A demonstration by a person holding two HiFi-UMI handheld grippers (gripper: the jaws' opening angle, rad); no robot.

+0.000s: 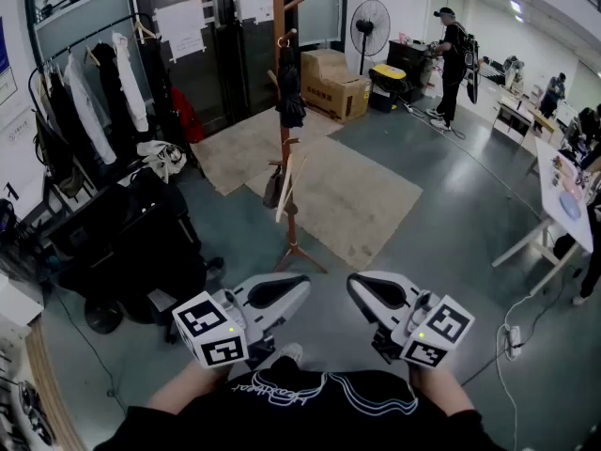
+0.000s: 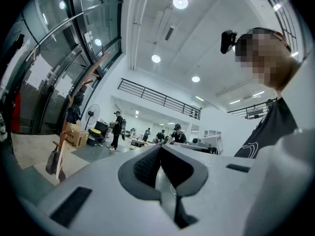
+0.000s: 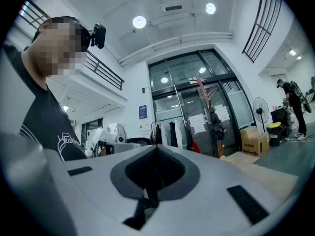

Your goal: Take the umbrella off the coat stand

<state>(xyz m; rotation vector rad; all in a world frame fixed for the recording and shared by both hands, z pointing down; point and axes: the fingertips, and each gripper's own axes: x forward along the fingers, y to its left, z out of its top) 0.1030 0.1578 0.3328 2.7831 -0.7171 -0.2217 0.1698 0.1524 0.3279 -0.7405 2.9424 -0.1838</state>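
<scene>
Umbrella (image 1: 290, 90) is the dark folded one, hanging from an upper peg of the wooden coat stand (image 1: 290, 216), well apart from both claws. So I'd call this the approach step, with nothing grabbed yet. Left gripper (image 1: 286, 289) and right gripper (image 1: 368, 289) are both pinched together and empty. Next move, I reckon: walk up, open one, grip the umbrella and lift it clear. The papers (image 1: 180, 28) on the glass and the print on the cardboard boxes (image 1: 333, 83) are too small to read.

Left gripper (image 1: 297, 287) level, jaws together, nothing between, right gripper (image 1: 357, 285) level, jaws together, nothing between, side by side near torso, tips converging
</scene>
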